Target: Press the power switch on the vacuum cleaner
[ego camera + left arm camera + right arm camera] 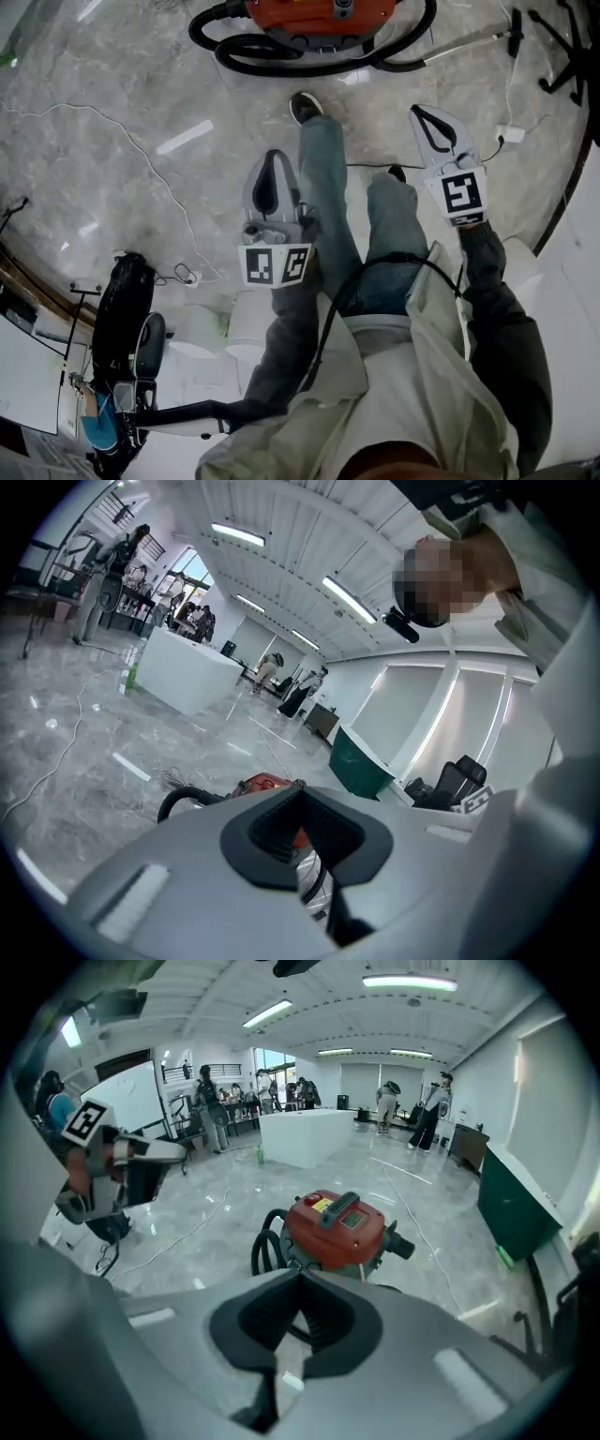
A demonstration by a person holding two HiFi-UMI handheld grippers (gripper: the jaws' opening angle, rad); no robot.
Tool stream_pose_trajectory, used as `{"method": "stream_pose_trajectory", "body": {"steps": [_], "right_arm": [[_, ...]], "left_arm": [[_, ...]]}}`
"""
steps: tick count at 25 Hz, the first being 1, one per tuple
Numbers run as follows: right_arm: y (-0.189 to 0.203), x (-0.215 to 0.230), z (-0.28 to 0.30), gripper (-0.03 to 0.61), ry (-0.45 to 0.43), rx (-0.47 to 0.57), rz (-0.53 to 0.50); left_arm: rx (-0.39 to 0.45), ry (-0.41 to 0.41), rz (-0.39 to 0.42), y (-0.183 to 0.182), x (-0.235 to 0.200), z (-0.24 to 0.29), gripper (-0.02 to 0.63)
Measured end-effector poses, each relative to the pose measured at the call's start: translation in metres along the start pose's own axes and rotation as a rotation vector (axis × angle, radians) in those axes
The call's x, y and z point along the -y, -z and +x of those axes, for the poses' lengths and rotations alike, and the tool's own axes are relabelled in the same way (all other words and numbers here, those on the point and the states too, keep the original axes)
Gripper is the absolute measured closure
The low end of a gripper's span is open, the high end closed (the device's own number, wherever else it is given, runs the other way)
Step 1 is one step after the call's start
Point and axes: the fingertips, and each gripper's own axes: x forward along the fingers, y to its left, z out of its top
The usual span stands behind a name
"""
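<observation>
Ahead, vacuum cleaner (337,1227), spout (405,1246) toward right

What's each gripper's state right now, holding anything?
Left gripper: shut, holding nothing.
Right gripper: shut, holding nothing, clear of the vacuum cleaner.

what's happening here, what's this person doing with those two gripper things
A person stands on the floor facing a red vacuum, with a gripper in each hand. The left gripper and right gripper are held out ahead, jaws together and nothing in them. Neither touches the vacuum, which sits ahead with its black hose coiled round it. The power switch has not yet been reached.
</observation>
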Motion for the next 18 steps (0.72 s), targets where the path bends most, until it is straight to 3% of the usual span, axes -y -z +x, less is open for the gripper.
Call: {"method": "stream_pose_trajectory", "body": {"steps": [4,9,13,18], "right_arm": [[0.03,-0.016,-0.074,0.578,-0.022,0.031,-0.034],[0.033,-0.048,-0.189,0.578,-0.054,0.268,-0.016],[0.055,-0.067,-0.314,0.578,-0.085,0.433,0.032],[0.101,-0.058,-0.433,0.578,-0.034,0.477,0.064]], "left_arm": [[0.002,0.045,0.058,0.016,0.052,-0.023,0.607],[0.068,0.113,0.161,0.031,0.161,-0.086,0.607],[0.016,0.211,0.229,0.079,0.284,-0.155,0.607],[0.037,0.182,0.247,0.11,0.383,-0.243,0.607]]}}
